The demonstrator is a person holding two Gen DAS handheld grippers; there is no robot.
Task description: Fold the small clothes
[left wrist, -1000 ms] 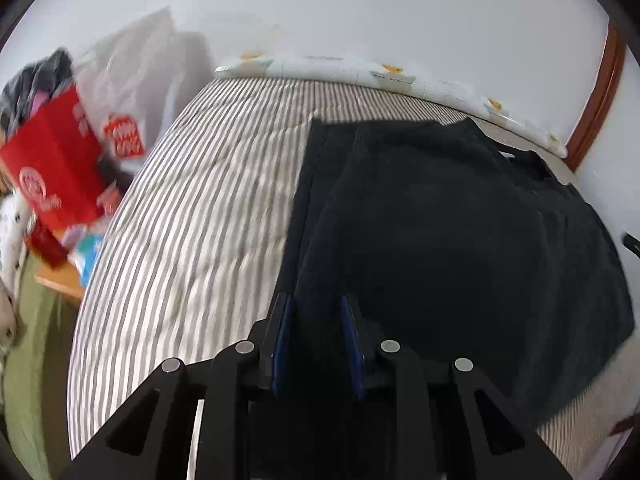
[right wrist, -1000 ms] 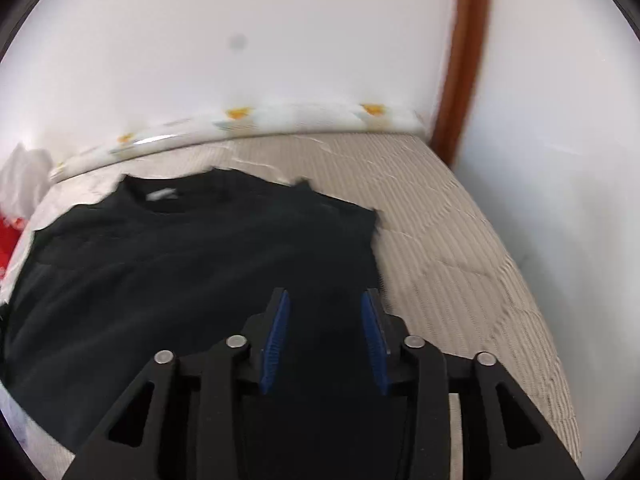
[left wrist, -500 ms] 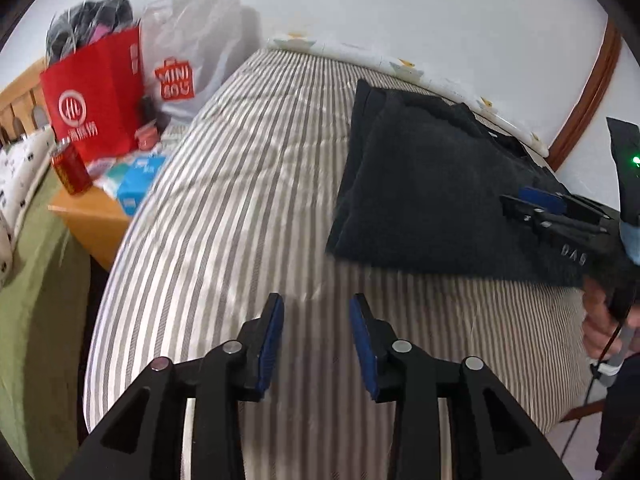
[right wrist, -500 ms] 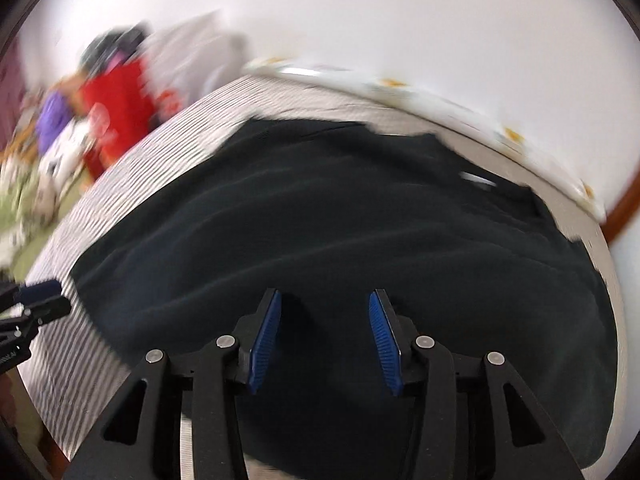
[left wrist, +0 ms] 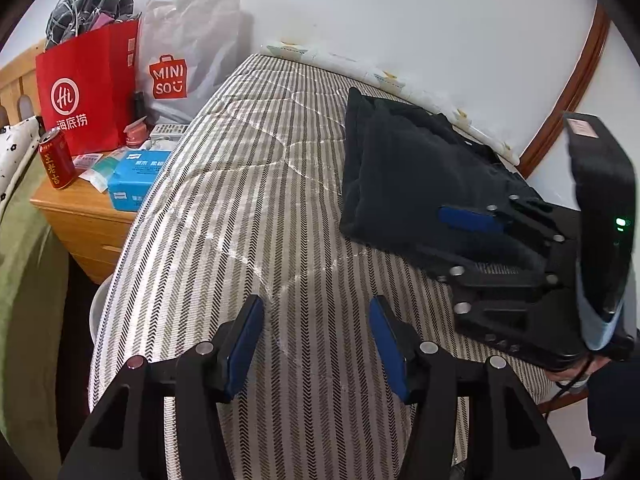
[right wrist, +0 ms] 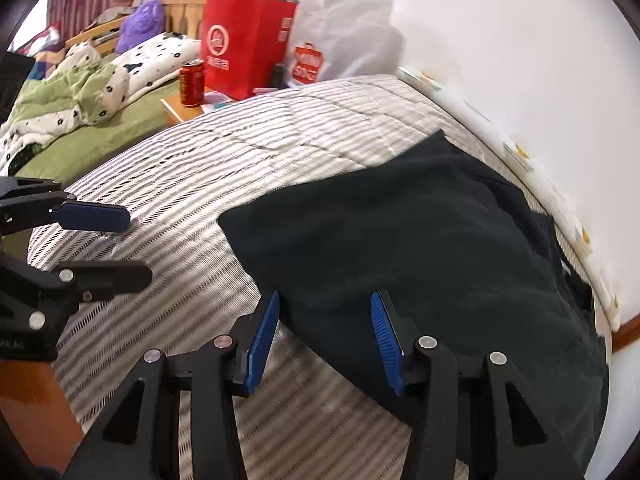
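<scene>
The left claw [left wrist: 316, 344] is opening over the bare striped bed [left wrist: 248, 216], holding nothing. The right claw [right wrist: 324, 340] is opening too, with the folded black garment's [right wrist: 420, 240] edge between its pads, not gripped.

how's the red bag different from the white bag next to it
The red bag is stiff and stands square; the white bag is soft, crinkled plastic and slumps. The red bag is stuffed with dark checked fabric that sticks out of its top; nothing shows above the white bag's top. The red bag bears a white round logo, the white bag a red MINISO one. Both stand side by side near the wall, on the nightstand beside the bed.
</scene>
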